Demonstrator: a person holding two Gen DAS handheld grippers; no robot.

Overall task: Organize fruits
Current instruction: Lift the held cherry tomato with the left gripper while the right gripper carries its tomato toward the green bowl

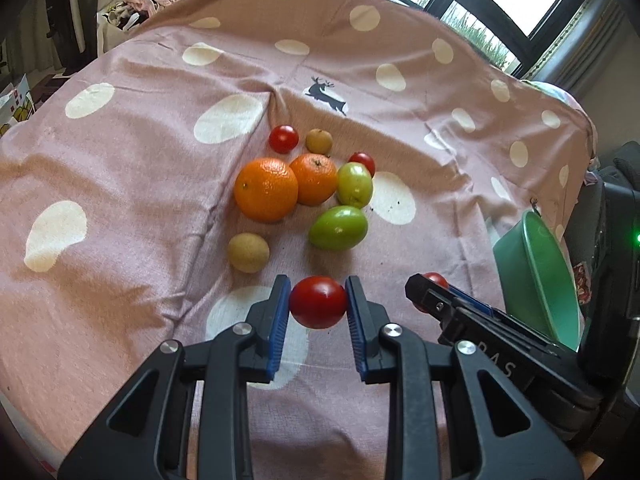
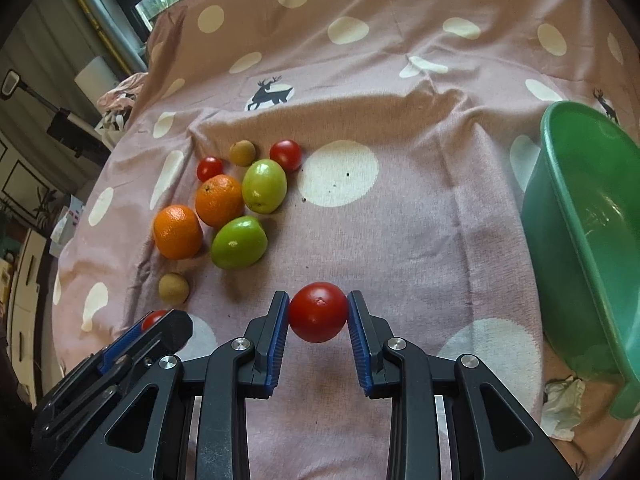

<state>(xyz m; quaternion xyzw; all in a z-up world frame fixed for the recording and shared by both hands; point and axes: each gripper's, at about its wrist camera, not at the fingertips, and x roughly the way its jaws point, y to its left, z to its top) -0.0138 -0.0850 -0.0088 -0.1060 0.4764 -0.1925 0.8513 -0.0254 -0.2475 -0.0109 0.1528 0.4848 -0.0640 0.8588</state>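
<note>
Left wrist: we clamp left gripper (image 1: 318, 302) jaws on tomato (image 1: 318, 302) | right gripper (image 2: 318, 312) jaws clamp second tomato (image 2: 318, 312) | basin (image 2: 560, 184) at 3 o'clock

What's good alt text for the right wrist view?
The right gripper holds a red tomato between its blue-padded jaws above a pink polka-dot blanket. To the left lie two oranges, two green fruits, small tomatoes and brown fruits; a green basin stands at right, and the left gripper, also holding a tomato, enters at lower left.
</note>
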